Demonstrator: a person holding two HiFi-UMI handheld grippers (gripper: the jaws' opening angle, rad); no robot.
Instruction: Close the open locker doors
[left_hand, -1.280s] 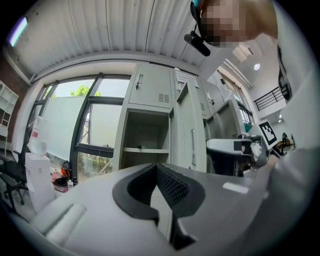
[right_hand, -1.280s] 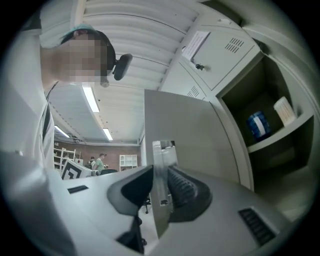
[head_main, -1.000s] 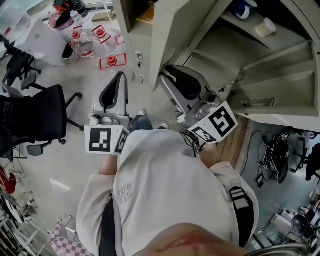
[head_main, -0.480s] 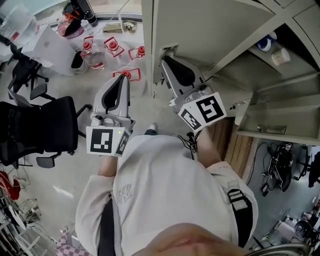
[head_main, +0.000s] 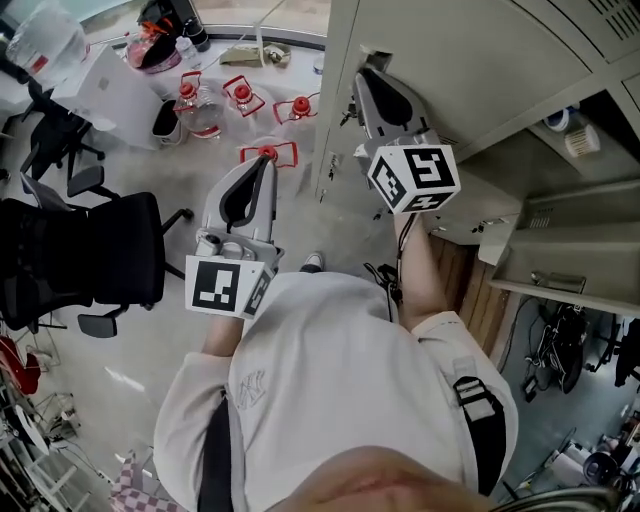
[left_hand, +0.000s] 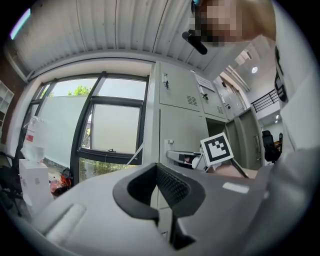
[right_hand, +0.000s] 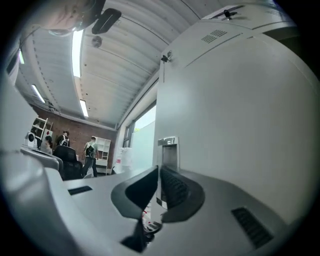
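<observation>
Pushing the locker door (head_main: 480, 60), you did best pressing near its latch (right_hand: 168, 150) with your right gripper (head_main: 372, 80) squeezed together, left gripper (head_main: 260, 168) too.

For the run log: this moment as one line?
right gripper: shut, at latch edge of grey metal locker door | left gripper: shut, empty | door: ajar

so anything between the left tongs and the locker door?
Head view: a red-capped bottle at the tips of the left tongs, then bare floor up to the locker door.

The right gripper (head_main: 371, 80) is held farther forward than the left gripper (head_main: 259, 168), both with jaws together.
</observation>
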